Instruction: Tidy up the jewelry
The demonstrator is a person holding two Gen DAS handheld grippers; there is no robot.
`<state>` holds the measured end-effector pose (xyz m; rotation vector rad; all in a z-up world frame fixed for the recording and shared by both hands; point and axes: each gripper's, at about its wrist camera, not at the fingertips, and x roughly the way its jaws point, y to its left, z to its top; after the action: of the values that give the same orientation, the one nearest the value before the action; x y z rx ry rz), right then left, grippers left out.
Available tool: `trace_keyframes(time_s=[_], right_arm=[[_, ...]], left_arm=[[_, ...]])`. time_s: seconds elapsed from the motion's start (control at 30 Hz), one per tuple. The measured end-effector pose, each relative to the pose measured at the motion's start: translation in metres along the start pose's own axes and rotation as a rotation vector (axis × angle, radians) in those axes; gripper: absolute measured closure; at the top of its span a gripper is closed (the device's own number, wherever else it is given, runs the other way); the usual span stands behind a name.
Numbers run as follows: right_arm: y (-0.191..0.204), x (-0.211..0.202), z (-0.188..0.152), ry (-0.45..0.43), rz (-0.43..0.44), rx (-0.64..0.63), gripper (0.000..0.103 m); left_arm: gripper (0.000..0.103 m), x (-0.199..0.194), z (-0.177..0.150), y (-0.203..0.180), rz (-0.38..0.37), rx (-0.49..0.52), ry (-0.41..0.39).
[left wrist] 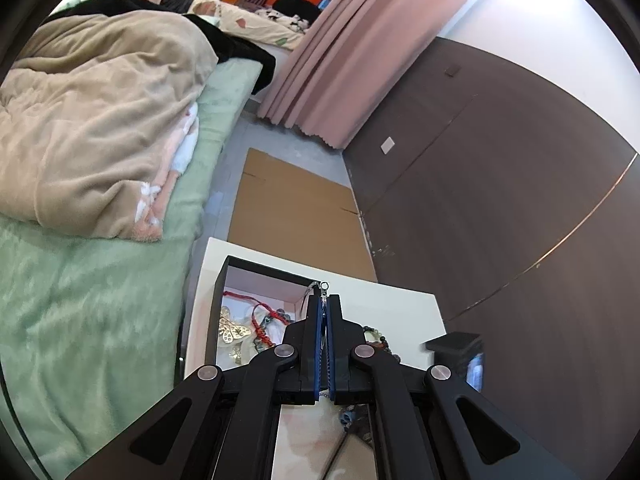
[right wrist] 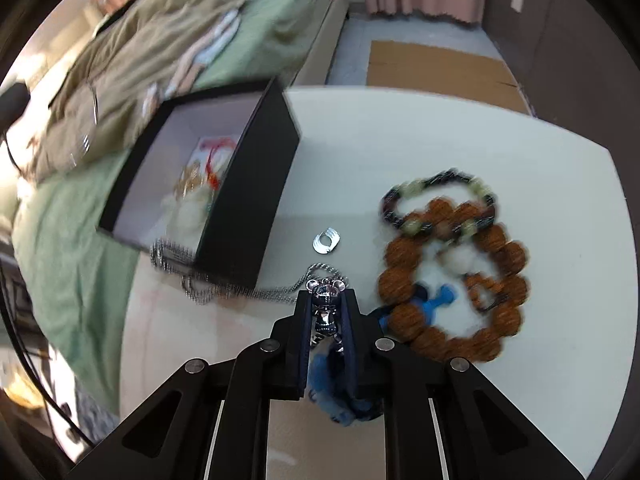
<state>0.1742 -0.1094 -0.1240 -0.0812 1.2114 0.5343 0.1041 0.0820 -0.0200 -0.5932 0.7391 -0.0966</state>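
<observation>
The right gripper [right wrist: 327,300] squeezes a silver bear charm [right wrist: 326,307] on a chain [right wrist: 240,290] over the white table [right wrist: 400,136]. The left gripper [left wrist: 324,304] pinches a thin silver chain end [left wrist: 323,286] by the black box [right wrist: 256,184]. Bead bracelets [right wrist: 452,264] and a silver ring [right wrist: 327,241] lie nearby.

White table [right wrist: 440,128] beside bed, carrying: open black box [right wrist: 256,184] at left; small silver ring [right wrist: 327,241] just right of box; chain [right wrist: 224,288] along box's near edge; brown bead bracelet [right wrist: 452,280] and dark-and-green bead bracelet [right wrist: 436,200] overlapping at right.
</observation>
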Motion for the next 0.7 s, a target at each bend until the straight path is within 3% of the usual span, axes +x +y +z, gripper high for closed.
trace_keyframes(time_s=[0.13, 0.2, 0.27, 0.33, 0.7], right_arm=[[-0.010, -0.029, 0.003, -0.074, 0.113, 0.045, 0.087], [-0.013, -0.041, 0.005, -0.102, 0.157, 0.061, 0.087], [-0.016, -0.051, 0.006, -0.126, 0.203, 0.074, 0.087], [-0.017, -0.060, 0.008, -0.151, 0.244, 0.087, 0.087], [0.019, -0.116, 0.028, -0.297, 0.385, 0.056, 0.087]], left_arm=[[0.099, 0.007, 0.003, 0.001, -0.028, -0.017, 0.018], [0.086, 0.010, 0.005, 0.005, -0.052, -0.046, 0.023], [0.032, 0.009, 0.006, 0.007, -0.053, -0.059, 0.009], [0.011, 0.001, 0.006, 0.008, -0.048, -0.068, -0.039], [0.011, -0.013, 0.009, 0.017, -0.032, -0.072, -0.061]])
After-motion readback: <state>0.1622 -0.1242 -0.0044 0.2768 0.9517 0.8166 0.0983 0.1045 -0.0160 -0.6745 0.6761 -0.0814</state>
